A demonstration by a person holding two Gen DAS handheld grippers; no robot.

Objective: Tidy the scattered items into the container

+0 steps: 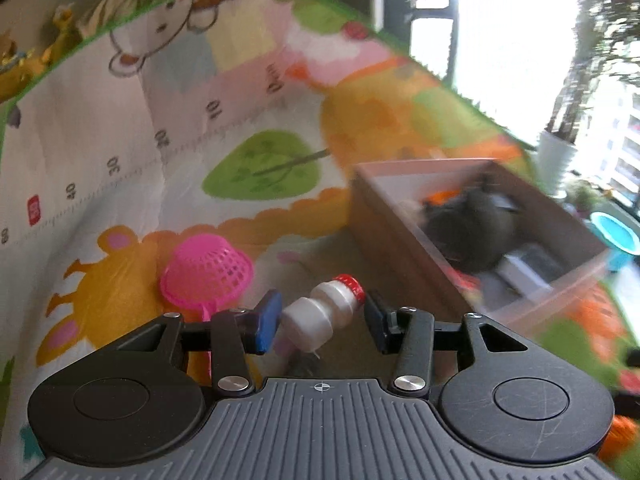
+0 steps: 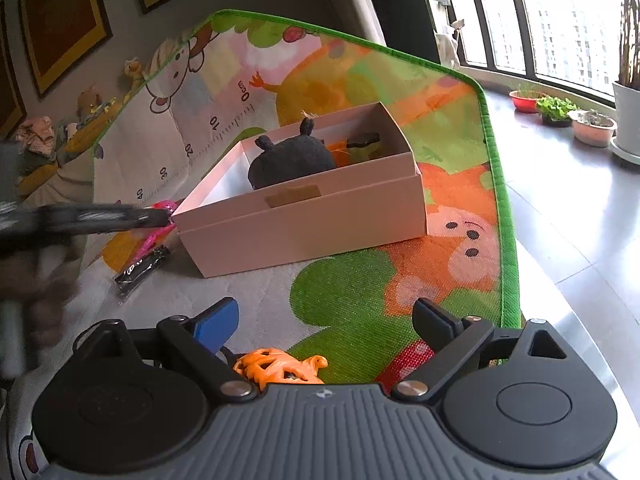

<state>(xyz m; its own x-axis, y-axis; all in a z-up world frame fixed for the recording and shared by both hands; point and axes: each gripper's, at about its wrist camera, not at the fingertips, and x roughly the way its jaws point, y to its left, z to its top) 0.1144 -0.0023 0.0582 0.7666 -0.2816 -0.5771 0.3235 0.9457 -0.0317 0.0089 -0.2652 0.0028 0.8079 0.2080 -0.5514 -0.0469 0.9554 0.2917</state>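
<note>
In the left wrist view my left gripper (image 1: 322, 318) is shut on a small white bottle with a red cap (image 1: 320, 314), held slantwise just above the play mat. A pink plastic strainer (image 1: 206, 272) lies upside down to its left. The open cardboard box (image 1: 400, 236) stands to the right and holds a black plush toy (image 1: 472, 224). In the right wrist view my right gripper (image 2: 324, 316) is open over the mat, with an orange lattice toy (image 2: 280, 366) lying low between its fingers. The box (image 2: 304, 220) is ahead. The left gripper shows as a dark blur (image 2: 80, 216) by the box's left corner.
A black packet (image 2: 142, 270) lies on the mat left of the box. The mat's green edge (image 2: 502, 200) runs along the right, with bare floor and plant pots (image 2: 592, 128) beyond. Soft toys (image 2: 40, 136) line the wall. A teal bowl (image 1: 614, 234) sits past the box.
</note>
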